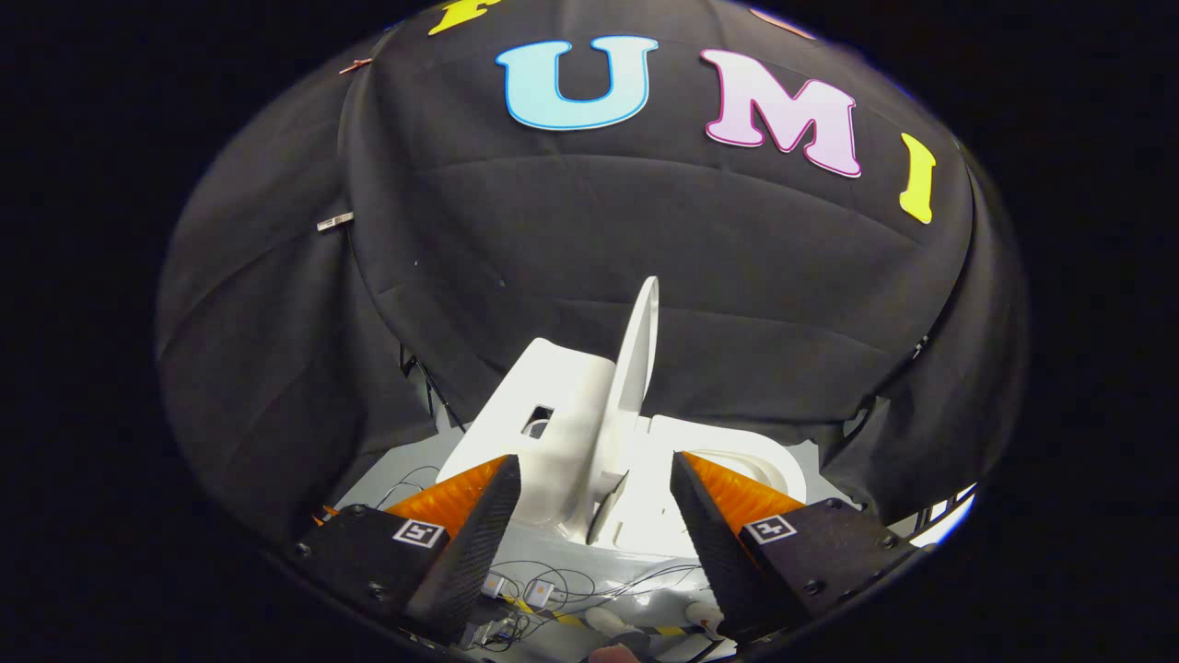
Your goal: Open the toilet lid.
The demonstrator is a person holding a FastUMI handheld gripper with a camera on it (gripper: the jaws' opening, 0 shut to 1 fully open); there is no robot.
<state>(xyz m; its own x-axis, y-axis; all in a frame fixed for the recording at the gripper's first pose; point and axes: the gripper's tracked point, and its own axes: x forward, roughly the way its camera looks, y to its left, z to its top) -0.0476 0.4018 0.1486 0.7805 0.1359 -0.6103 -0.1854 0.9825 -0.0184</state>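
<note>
Our claw [594,516] is wide open, holding nothing; the lid [636,368] mid-frame stands up; a bump could drop it.

You're in a test booth, not a bathroom. Black cloth [589,239] walls a white toilet [562,414] (loose wires [553,575] trail below).
</note>
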